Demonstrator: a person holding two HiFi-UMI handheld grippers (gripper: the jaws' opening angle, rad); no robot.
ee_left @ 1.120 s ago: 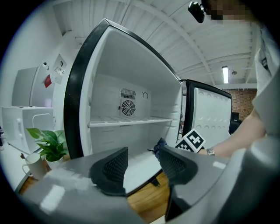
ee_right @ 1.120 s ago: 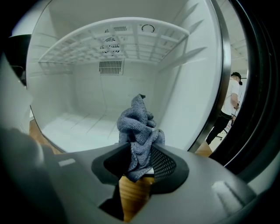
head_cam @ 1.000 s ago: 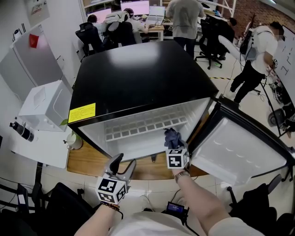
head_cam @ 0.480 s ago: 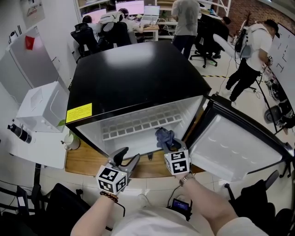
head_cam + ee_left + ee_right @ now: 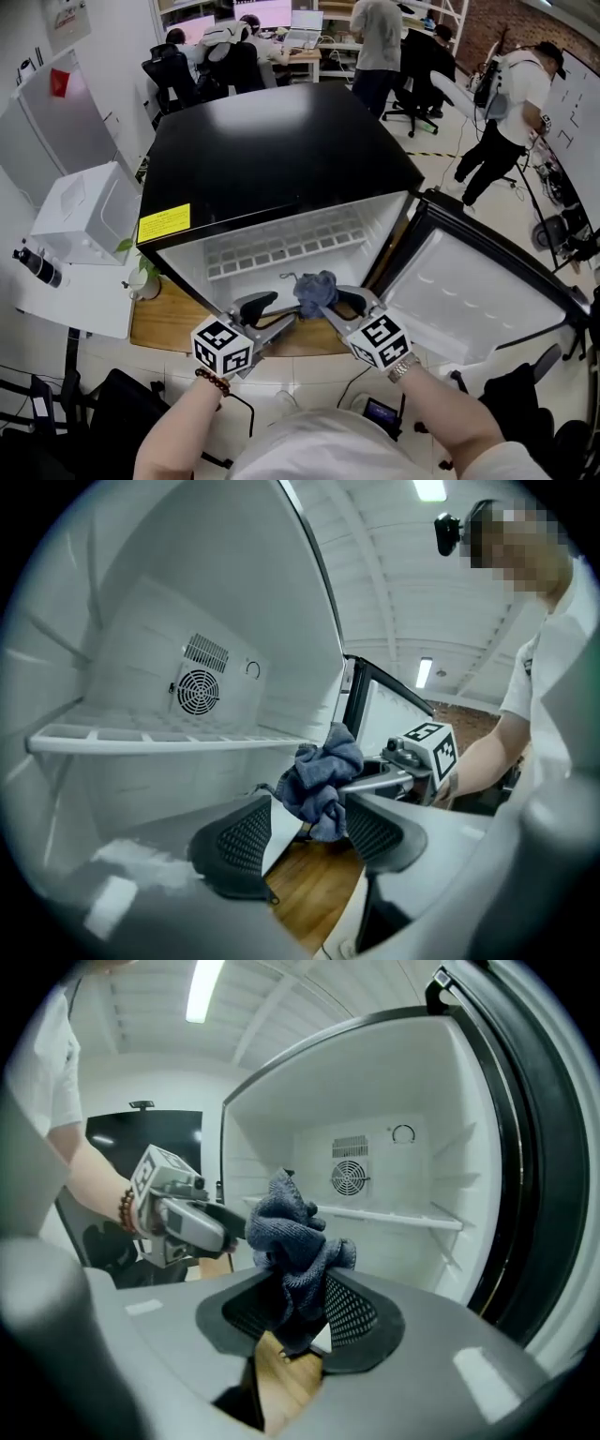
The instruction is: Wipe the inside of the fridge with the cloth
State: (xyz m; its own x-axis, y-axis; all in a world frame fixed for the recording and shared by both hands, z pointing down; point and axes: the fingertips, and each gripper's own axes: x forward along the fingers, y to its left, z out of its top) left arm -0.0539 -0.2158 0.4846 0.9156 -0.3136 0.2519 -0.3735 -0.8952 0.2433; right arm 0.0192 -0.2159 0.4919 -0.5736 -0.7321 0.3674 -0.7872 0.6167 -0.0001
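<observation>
Two tongs meet at the open fridge [image 5: 281, 159] mouth. Right tongs [image 5: 330, 304] clamp the bunched cloth [image 5: 314, 291]. Left tongs [image 5: 270, 317] are wide, jaws just opening, with the cloth at their tips, unpinched. Looks like a regrip: close left deep on the bunch before right lets go.

fridge [image 5: 272, 159] cavity open, shelf [image 5: 281, 251] spanning it

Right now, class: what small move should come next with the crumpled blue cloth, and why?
Probably close the left gripper on the crumpled blue cloth: its jaws have just been opening, the cloth sits at their mouth untouched, pinched by the right gripper before the open black fridge.
</observation>
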